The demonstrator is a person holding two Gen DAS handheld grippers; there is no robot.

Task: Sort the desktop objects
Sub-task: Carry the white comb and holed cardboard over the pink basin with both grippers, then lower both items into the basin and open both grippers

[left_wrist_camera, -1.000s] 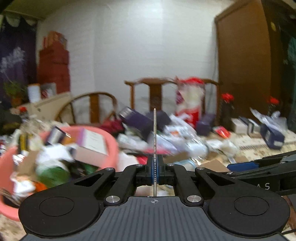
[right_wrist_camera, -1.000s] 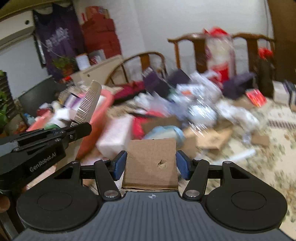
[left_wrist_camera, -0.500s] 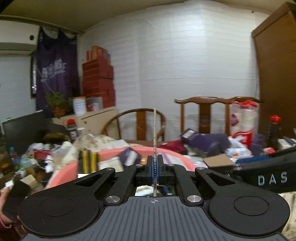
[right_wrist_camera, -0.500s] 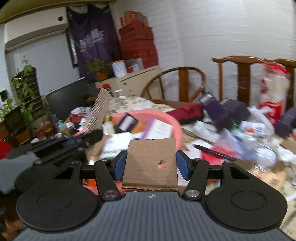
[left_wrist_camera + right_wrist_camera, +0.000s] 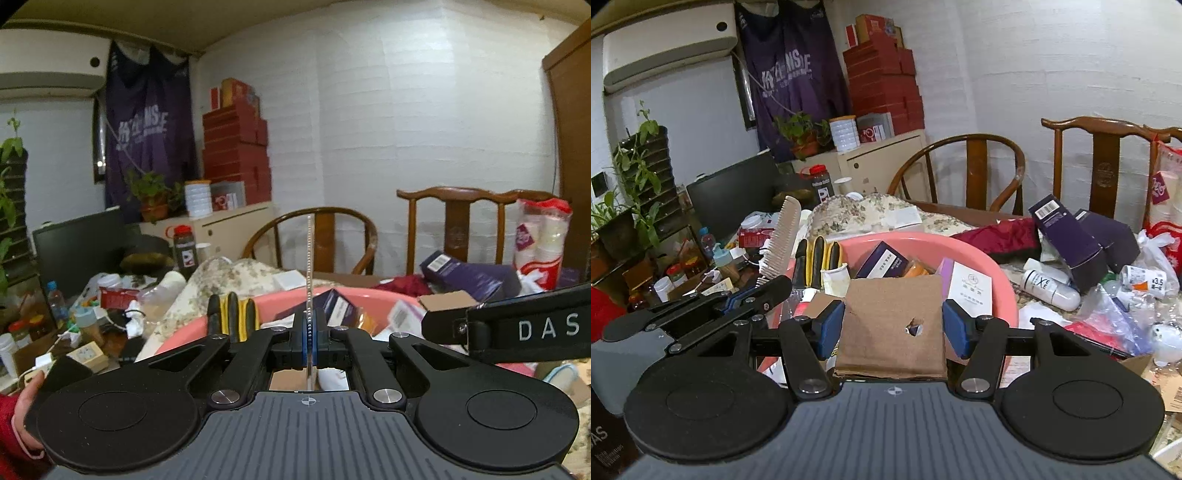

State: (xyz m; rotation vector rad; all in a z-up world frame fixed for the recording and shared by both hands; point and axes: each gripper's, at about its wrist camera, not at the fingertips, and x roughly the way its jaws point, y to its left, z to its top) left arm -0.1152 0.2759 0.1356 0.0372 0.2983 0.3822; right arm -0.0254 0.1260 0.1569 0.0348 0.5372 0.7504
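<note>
Both jaws grip: the left gripper (image 5: 309, 341) is clamped on a thin cream plastic comb (image 5: 309, 280), seen edge-on, long axis upright with its tip pointing up and away; in the right wrist view the comb (image 5: 781, 236) leans slightly, teeth facing left. The right gripper (image 5: 892, 326) pinches a flat square of brown corrugated cardboard (image 5: 892, 325) by its side edges, a small torn hole near its middle. Both are held above the round pink plastic basin (image 5: 997, 280) on the cluttered counter, which holds boxes and a paper cup.
</note>
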